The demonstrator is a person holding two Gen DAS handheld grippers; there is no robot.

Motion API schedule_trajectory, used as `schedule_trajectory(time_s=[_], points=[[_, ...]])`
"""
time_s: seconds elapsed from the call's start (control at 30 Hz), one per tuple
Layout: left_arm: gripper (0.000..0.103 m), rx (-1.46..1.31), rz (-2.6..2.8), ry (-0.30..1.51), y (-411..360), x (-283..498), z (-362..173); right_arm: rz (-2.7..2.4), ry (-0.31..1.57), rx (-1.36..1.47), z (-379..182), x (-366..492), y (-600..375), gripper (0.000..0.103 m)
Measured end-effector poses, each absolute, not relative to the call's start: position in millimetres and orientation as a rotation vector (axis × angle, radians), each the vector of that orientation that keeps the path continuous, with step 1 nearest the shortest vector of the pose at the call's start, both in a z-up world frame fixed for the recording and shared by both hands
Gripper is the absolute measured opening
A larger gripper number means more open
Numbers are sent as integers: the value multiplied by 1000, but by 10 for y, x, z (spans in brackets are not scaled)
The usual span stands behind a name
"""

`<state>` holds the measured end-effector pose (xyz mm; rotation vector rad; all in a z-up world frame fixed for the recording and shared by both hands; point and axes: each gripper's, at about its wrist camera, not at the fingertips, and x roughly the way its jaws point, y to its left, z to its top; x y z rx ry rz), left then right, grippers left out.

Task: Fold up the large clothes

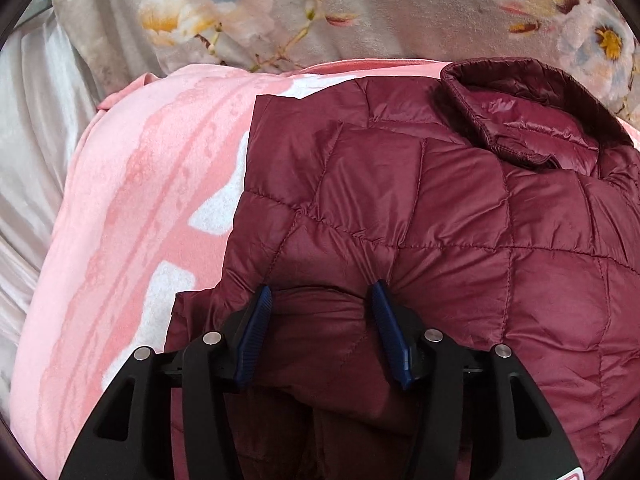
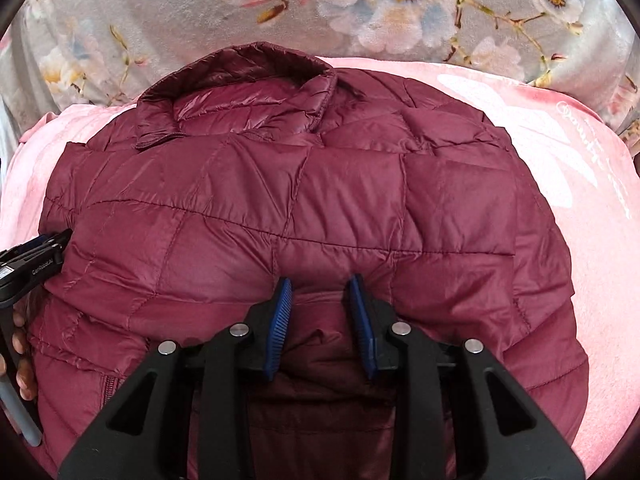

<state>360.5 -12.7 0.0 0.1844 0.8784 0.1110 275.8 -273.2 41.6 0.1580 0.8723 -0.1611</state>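
Note:
A maroon quilted puffer jacket lies on a pink blanket, its collar at the far side. It also shows in the right wrist view with the collar at the far side. My left gripper is open, its blue fingers pressed on either side of a bulge of jacket fabric near the left edge. My right gripper is open in the same way, with a fold of the jacket between its fingers. The left gripper also shows at the left edge of the right wrist view.
A grey floral blanket lies beyond the pink blanket. White satin sheet shows at the far left. A hand holds the left gripper's handle at the left edge.

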Motion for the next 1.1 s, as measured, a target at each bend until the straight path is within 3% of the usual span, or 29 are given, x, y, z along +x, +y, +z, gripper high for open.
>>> schedule_trajectory(time_s=[0.43, 0.63, 0.73, 0.8, 1.1], points=[[53, 214, 130, 873, -191, 3557, 4, -155, 869, 171, 390, 2745, -2728, 30], [56, 56, 8, 956, 76, 3611, 269, -42, 817, 326, 693, 2690, -2962, 43], [60, -66, -64, 941, 130, 3751, 571, -12, 760, 423, 935, 2872, -3178, 57], [66, -134, -128, 954, 57, 3914, 700, 22, 760, 494, 959, 3051, -3273, 57], [64, -282, -260, 1099, -512, 4679, 430, 15, 870, 668, 503, 3930, -3393, 58]])
